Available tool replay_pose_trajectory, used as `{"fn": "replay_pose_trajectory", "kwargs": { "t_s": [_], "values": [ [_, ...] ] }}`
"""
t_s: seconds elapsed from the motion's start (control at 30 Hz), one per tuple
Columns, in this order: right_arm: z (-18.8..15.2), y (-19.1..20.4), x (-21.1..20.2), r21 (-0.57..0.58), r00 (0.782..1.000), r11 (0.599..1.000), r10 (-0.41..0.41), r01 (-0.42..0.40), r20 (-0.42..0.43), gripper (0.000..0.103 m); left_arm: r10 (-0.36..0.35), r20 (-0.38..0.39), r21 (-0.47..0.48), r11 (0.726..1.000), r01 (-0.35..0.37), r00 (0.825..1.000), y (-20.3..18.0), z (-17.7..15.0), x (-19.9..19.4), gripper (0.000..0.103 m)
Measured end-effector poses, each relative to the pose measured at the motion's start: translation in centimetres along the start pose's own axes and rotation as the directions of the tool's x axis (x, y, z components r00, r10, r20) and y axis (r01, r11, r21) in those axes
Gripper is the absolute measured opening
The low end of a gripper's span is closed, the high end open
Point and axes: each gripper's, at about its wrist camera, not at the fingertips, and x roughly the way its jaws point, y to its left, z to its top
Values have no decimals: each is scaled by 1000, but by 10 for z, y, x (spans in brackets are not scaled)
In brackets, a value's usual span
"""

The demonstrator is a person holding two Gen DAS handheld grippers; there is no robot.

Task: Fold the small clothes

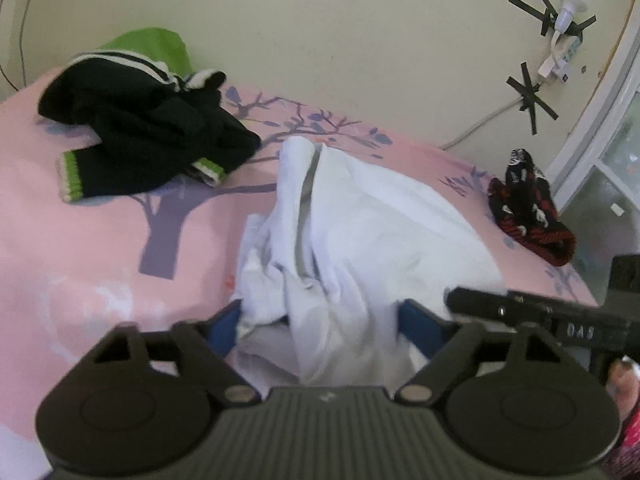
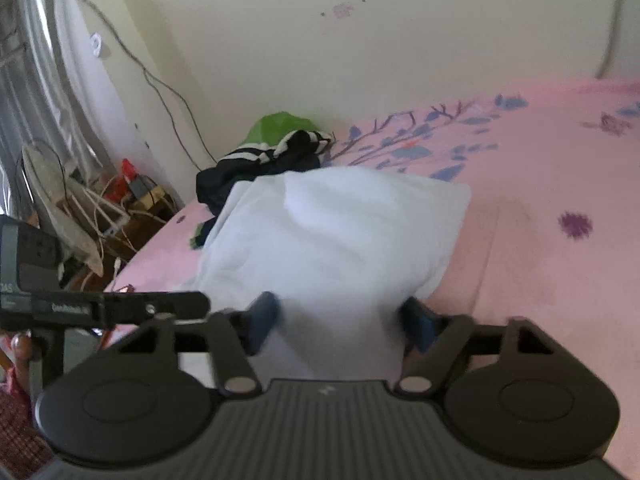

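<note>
1. Left gripper (image 1: 320, 322): blue pads flank bunched white cloth; grip unclear.
2. Right gripper (image 2: 340, 320): likewise.
3. White garment (image 1: 360, 216): crumpled, creased, on pink bedsheet (image 1: 100, 248), beside black-green clothes (image 1: 148, 128).

Pink bedsheet (image 1: 100, 240) fills the lower left of the left wrist view, printed with a purple tree. Cream wall (image 1: 360, 40) runs across the top, and in the upper right a white lamp (image 1: 570, 0) is stuck there under crossed strips of black tape (image 1: 532, 98), a white cable (image 1: 480, 124) trailing down towards the bed. A white door frame (image 1: 608, 104) curves down the right edge. Over in the right wrist view, middle left, a heap of tangled cords and boxes (image 2: 120, 204) sits beside the bed, a dark wire (image 2: 160, 88) hanging down the wall above it.
</note>
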Motion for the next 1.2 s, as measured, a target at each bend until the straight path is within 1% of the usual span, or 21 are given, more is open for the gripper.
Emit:
{"fn": "replay_pose_trajectory", "kwargs": {
  "t_s": [0.03, 0.07, 0.1, 0.13, 0.17, 0.27, 0.37, 0.43, 0.6, 0.63, 0.67, 0.7, 0.73, 0.77, 0.8, 0.83, 0.9, 0.97, 1.0, 1.03, 1.2],
  "values": [
    [2, 1, -2, -15, 1000, 1000, -11, 12, 12, 38, 10, 3, -4, 1000, -10, 1000, 0, -1, -1, 71],
    [5, 1, -6, -25, 999, 999, -21, 21, 27, 32, 10, 1, -7, 1000, -10, 1000, -2, -1, -2, 61],
    [8, 0, -11, -27, 999, 999, -16, 17, 43, 23, 2, -4, -9, 1000, -2, 1000, -6, -1, -1, 56],
    [10, -2, -15, -28, 998, 999, -19, 21, 58, 19, -2, -3, -5, 1000, 2, 1000, -12, -1, 1, 55],
    [12, -3, -21, -35, 997, 999, -28, 31, 74, 18, -9, -1, 5, 1000, 9, 1000, -19, -1, 3, 52],
    [15, -7, -42, -73, 989, 993, -85, 94, 119, 18, -59, -1, 49, 997, 59, 998, -48, 2, 14, 52],
    [17, -21, -70, -78, 977, 985, -142, 156, 160, 18, -149, -16, 110, 982, 150, 989, -85, 7, 29, 52],
    [15, -36, -91, -70, 964, 975, -196, 212, 181, 18, -201, -43, 157, 966, 205, 979, -112, 9, 42, 52],
    [4, -74, -128, 2, 938, 955, -290, 295, 187, 18, -233, -88, 276, 928, 248, 969, -163, 5, 65, 53],
    [0, -81, -132, 23, 936, 953, -300, 301, 183, 18, -236, -95, 291, 922, 254, 967, -168, 4, 68, 54],
    [-2, -89, -133, 48, 938, 954, -300, 297, 173, 19, -234, -100, 306, 918, 253, 967, -174, 2, 70, 59],
    [-5, -96, -133, 74, 943, 956, -293, 284, 160, 21, -228, -102, 320, 914, 249, 968, -177, 1, 71, 64],
    [-8, -101, -133, 92, 945, 957, -288, 277, 155, 30, -218, -107, 331, 912, 241, 970, -179, 2, 72, 65],
    [-10, -105, -133, 107, 948, 958, -280, 266, 153, 36, -199, -111, 337, 914, 225, 974, -179, 3, 72, 70],
    [-12, -106, -132, 115, 949, 958, -278, 262, 151, 48, -181, -116, 338, 918, 210, 977, -178, 5, 71, 78],
    [-12, -107, -132, 121, 949, 959, -275, 258, 153, 66, -157, -118, 331, 925, 188, 980, -175, 8, 69, 82],
    [-15, -109, -136, 137, 948, 962, -259, 236, 183, 70, -142, -99, 305, 938, 166, 985, -168, 16, 64, 96],
    [-15, -115, -139, 161, 951, 962, -247, 219, 187, 76, -142, -92, 272, 949, 162, 986, -161, 27, 59, 101],
    [-16, -120, -140, 183, 951, 960, -247, 213, 188, 84, -146, -98, 262, 950, 167, 984, -159, 31, 60, 103],
    [-17, -124, -139, 204, 951, 957, -247, 209, 185, 90, -150, -107, 253, 952, 173, 983, -160, 35, 63, 103],
    [-25, -139, -139, 275, 960, 943, -234, 186, 156, 89, -141, -161, 237, 955, 176, 977, -161, 36, 88, 103]
  ]
}}
